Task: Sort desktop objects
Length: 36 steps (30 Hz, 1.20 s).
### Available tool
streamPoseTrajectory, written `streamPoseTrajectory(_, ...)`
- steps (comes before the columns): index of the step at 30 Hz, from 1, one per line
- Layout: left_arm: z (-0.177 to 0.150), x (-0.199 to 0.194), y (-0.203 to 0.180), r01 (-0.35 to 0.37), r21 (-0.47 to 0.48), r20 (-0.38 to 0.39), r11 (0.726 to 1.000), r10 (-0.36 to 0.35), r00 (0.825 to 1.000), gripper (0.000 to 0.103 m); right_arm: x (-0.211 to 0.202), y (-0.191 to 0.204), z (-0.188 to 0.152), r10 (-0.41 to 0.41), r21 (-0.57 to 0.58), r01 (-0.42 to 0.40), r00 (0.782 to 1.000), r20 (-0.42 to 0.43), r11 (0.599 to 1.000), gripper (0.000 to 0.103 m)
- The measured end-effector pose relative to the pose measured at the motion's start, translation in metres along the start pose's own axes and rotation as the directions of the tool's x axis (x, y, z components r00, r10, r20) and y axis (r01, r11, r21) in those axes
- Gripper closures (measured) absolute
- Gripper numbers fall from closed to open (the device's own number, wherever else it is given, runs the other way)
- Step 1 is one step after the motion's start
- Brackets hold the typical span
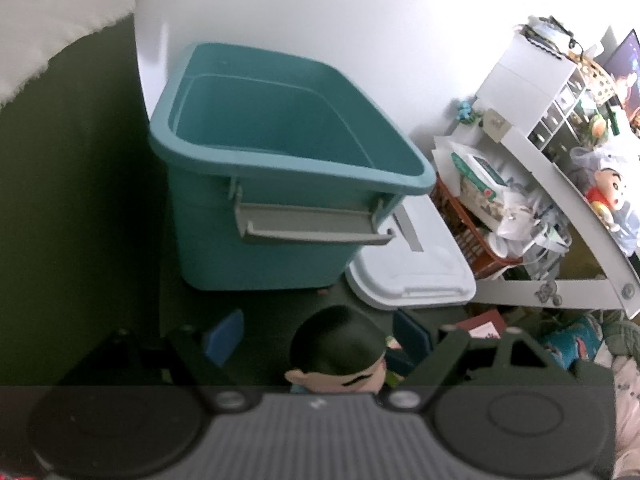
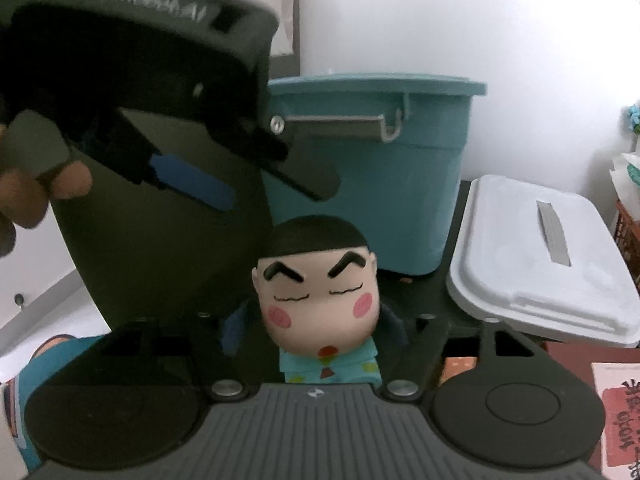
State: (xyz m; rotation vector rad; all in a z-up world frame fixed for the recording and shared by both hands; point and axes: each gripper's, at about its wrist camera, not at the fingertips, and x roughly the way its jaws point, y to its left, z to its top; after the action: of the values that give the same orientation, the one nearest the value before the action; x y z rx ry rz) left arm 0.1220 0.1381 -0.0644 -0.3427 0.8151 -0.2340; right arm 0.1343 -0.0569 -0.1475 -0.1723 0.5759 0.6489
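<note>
A teal storage bin (image 2: 372, 168) with a grey latch handle stands on the dark counter (image 2: 436, 312), its white lid (image 2: 540, 256) just beside it. In front, the right gripper (image 2: 316, 328) pinches a Shin-chan figurine (image 2: 320, 280): black hair, thick brows, shut eyes, pink cheeks, light-blue shirt. The left gripper (image 2: 208, 176) hangs spread above it.

Setting: a lived-in home room, likely a bedroom or child's room. Evidence: white shelf unit (image 1: 528, 92) with small cubbies packed with trinkets; cartoon plush doll (image 1: 610, 196) on a white frame; orange basket (image 1: 472, 236) stuffed with packets and bags; teal storage bin (image 1: 280, 168) with its white lid (image 1: 416, 272) lying beside it; patterned bedding (image 1: 576, 340) at the lower right.
</note>
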Motion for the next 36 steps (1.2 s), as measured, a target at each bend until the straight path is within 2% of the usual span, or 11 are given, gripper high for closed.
streamPoseTrajectory(8, -0.001, 0.001, -0.002, 0.003, 0.003, -0.004, 1.0, -0.003, 1.0, 0.019, 0.005, -0.004, -0.003, -0.018, -0.026, 0.018, 1.0, 0.015, 1.0, 0.027)
streamPoseTrajectory(12, -0.001, 0.002, -0.001, 0.002, -0.001, -0.005, 1.0, -0.002, 1.0, 0.019, 0.005, -0.007, -0.004, -0.013, -0.045, 0.013, 1.0, 0.009, 0.999, 0.04)
streamPoseTrajectory(19, -0.002, -0.001, -0.003, 0.007, -0.003, 0.002, 1.0, -0.007, 1.0, 0.019, -0.002, -0.016, -0.002, -0.008, -0.017, 0.008, 1.0, 0.017, 1.0, 0.041)
streamPoseTrajectory(22, 0.0, -0.008, -0.004, 0.016, -0.004, 0.036, 1.0, -0.016, 0.999, 0.019, -0.008, -0.021, 0.004, -0.017, 0.006, 0.017, 1.0, 0.023, 1.0, 0.041)
streamPoseTrajectory(27, 0.003, -0.018, -0.01, 0.046, 0.022, 0.064, 0.999, -0.047, 0.997, 0.018, -0.021, -0.033, 0.015, -0.013, 0.059, 0.011, 0.999, 0.034, 0.998, 0.041)
streamPoseTrajectory(36, 0.003, -0.022, -0.026, 0.136, 0.065, 0.077, 0.989, -0.141, 0.987, 0.018, -0.047, -0.049, 0.029, 0.023, 0.037, -0.024, 0.999, 0.027, 0.999, 0.041)
